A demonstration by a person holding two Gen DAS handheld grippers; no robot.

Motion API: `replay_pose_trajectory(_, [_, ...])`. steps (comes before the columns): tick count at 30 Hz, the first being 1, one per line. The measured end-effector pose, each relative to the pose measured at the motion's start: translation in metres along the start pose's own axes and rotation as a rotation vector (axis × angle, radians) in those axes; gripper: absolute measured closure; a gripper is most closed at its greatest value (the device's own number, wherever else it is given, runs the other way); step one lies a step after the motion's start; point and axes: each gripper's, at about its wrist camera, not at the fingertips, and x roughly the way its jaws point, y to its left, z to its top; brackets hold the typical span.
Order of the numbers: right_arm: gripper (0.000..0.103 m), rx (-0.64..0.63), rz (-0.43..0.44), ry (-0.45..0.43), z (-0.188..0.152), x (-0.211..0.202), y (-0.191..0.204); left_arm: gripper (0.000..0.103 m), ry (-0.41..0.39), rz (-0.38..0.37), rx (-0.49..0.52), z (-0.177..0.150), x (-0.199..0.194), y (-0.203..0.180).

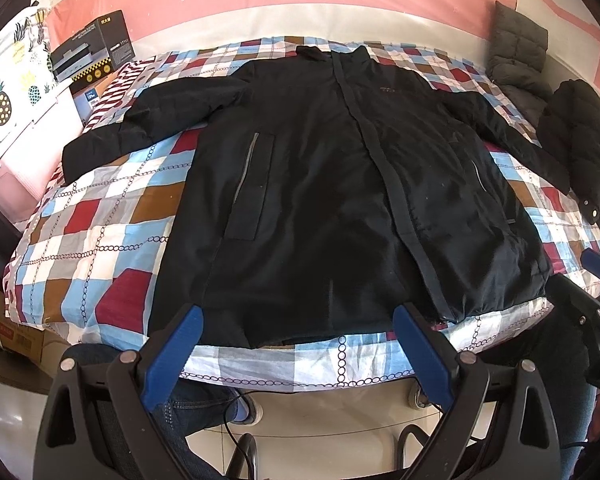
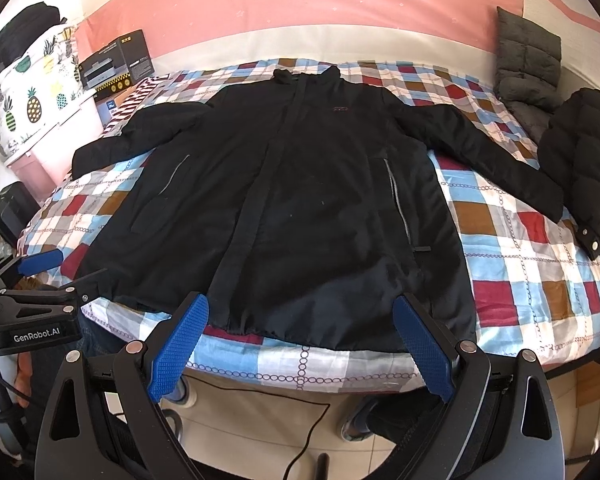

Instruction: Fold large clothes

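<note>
A large black jacket [image 1: 320,184] lies flat and front-up on the checked bedspread [image 1: 100,216], sleeves spread to both sides, collar at the far end. It also shows in the right wrist view [image 2: 300,208]. My left gripper [image 1: 298,316] is open and empty, held just in front of the jacket's hem, left of its middle. My right gripper [image 2: 302,306] is open and empty, in front of the hem's right half. The left gripper's side [image 2: 40,280] shows at the left edge of the right wrist view.
A second black puffer coat [image 1: 584,156] and a grey quilted garment [image 1: 520,52] lie at the bed's right side. Boxes [image 1: 96,48] and a pineapple-print cover [image 1: 8,76] stand at the far left. Tiled floor with a cable [image 2: 260,400] lies below the bed's near edge.
</note>
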Motion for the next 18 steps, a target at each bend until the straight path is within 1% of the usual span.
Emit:
replay_pose_trajectory(9, [0.009,-0.022,0.015,0.005,0.016,0.018,0.005,0.006,0.016,0.004,-0.013,0.010,0.018,0.010])
replay_pose_trajectory(14, [0.009,-0.026,0.045,0.008,0.032,0.037,0.008,0.006,0.018,0.006,-0.039,0.025,0.035,0.023])
replay_pose_trajectory(18, [0.009,-0.047,0.059,0.013,0.049,0.056,0.013,0.006,0.004,0.003,-0.077,0.042,0.050,0.040])
